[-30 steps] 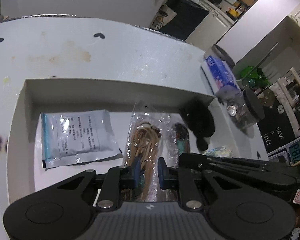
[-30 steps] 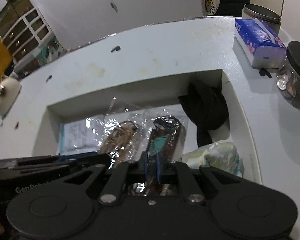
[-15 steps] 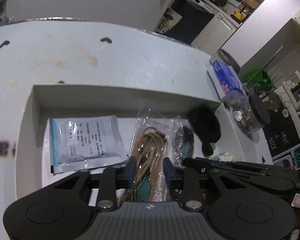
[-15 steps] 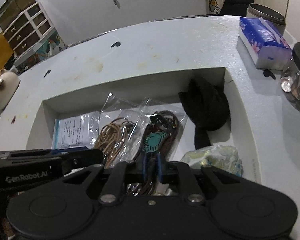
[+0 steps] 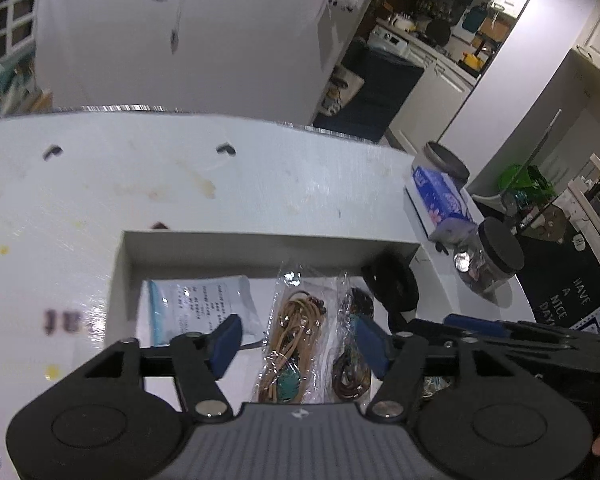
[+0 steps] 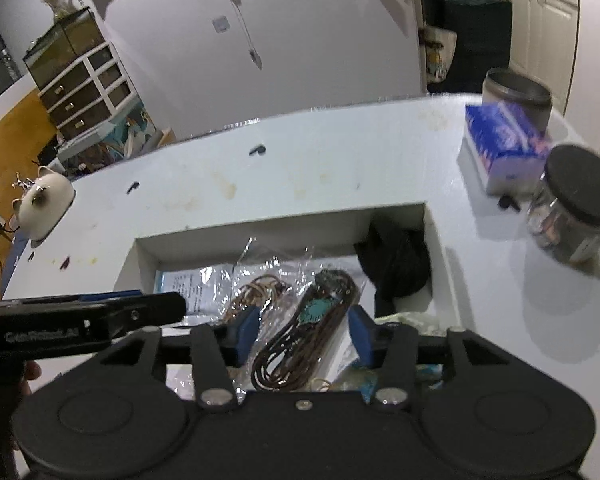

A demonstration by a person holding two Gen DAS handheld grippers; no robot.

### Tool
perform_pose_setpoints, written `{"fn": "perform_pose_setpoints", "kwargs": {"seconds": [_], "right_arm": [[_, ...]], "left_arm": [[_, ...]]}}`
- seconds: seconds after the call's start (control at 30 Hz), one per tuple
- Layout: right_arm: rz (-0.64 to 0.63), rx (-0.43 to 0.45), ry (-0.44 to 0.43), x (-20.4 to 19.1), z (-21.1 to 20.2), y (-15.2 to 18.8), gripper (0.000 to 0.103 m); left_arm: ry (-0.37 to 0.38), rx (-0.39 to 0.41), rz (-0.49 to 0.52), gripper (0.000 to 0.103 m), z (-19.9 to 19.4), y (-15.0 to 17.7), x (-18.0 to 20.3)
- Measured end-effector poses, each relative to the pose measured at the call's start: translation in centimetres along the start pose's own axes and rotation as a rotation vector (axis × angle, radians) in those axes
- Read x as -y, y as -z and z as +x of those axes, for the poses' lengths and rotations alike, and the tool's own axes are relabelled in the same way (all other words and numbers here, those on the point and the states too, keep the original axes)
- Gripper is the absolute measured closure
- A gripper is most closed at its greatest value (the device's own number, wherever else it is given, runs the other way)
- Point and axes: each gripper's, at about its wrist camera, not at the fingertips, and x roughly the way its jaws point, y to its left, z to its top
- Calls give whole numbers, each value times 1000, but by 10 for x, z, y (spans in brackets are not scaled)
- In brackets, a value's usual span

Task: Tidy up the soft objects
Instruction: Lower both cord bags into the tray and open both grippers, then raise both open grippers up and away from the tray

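A shallow white box (image 5: 260, 240) holds a clear bag of tan cord (image 5: 292, 340), a clear bag of dark cord (image 6: 312, 328) with a turquoise pendant, a white printed pouch (image 5: 196, 304), a black cloth (image 6: 396, 264) and a crumpled pale packet (image 6: 404, 318). My left gripper (image 5: 298, 344) hovers over the tan cord bag with its jaws opening; the blue pads stand clear of the bag. My right gripper (image 6: 303, 336) hovers over the dark cord bag, jaws opening too, pads not touching it. Both bags lie flat in the box.
On the stained white table (image 6: 300, 168), right of the box, stand a blue tissue pack (image 6: 504, 144), a glass jar with a black lid (image 6: 576, 208) and a metal tin (image 6: 516, 92). A white animal figure (image 6: 46, 204) sits at the left table edge.
Both grippers were shut on their cord bags; now both have opened and lifted away, and the bags rest in the box. The views take in more of the room.
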Motion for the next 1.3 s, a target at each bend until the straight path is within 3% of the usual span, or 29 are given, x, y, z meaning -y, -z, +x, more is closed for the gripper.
{"fn": "perform_pose_setpoints", "kwargs": {"seconds": [0.2, 0.43, 0.9, 1.3], "right_arm": [[-36, 65, 16, -4, -30, 3, 39], [-73, 135, 39, -16, -65, 16, 27], [-93, 252, 107, -37, -128, 44, 12], [-130, 289, 169, -59, -167, 88, 0]], "left_arm": [[-46, 75, 29, 13, -37, 6, 6], [-76, 156, 27, 0, -75, 20, 4], [-145, 243, 21, 0, -143, 61, -8], [-170, 227, 67, 0, -180, 97, -17]]}}
